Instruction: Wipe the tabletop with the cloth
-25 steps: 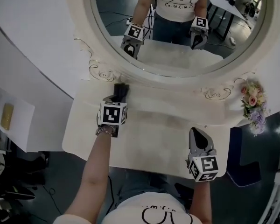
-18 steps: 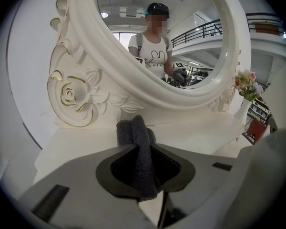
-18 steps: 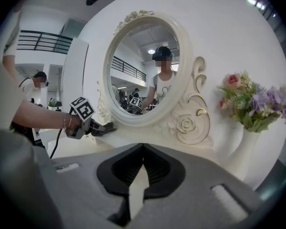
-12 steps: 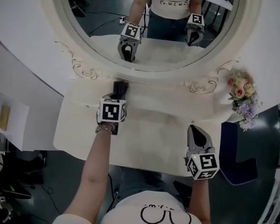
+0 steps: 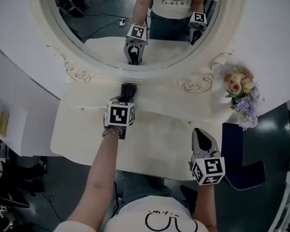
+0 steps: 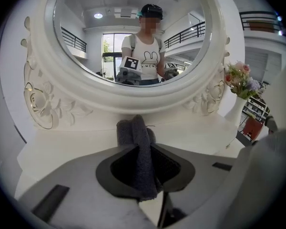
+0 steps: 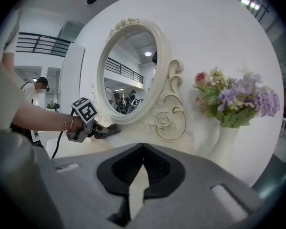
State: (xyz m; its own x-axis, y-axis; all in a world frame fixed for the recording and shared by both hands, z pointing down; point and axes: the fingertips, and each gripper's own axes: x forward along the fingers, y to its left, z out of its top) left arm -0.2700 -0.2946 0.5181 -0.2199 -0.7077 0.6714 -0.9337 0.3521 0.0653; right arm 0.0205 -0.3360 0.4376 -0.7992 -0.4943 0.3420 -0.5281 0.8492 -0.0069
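Note:
A dark grey cloth [image 5: 127,89] lies against the back of the cream tabletop [image 5: 159,134], just under the mirror's frame. My left gripper [image 5: 125,95] is shut on the cloth. In the left gripper view the cloth [image 6: 132,128] hangs folded between the jaws and sticks out ahead of them toward the mirror's base. My right gripper [image 5: 200,133] hovers over the front right part of the tabletop. Its jaws [image 7: 143,147] are shut with nothing between them. The right gripper view shows the left gripper [image 7: 104,130] with the cloth [image 7: 112,128] at the mirror's foot.
A large oval mirror [image 5: 111,28] in an ornate white frame stands at the back and reflects both grippers. A white vase of pink and purple flowers [image 5: 241,98] stands at the back right corner. The tabletop's front edge runs close to my body.
The left gripper has slid the cloth a little to the right along the mirror's base. The head view has shifted, so the table sits further left. The right gripper stays near the front right.

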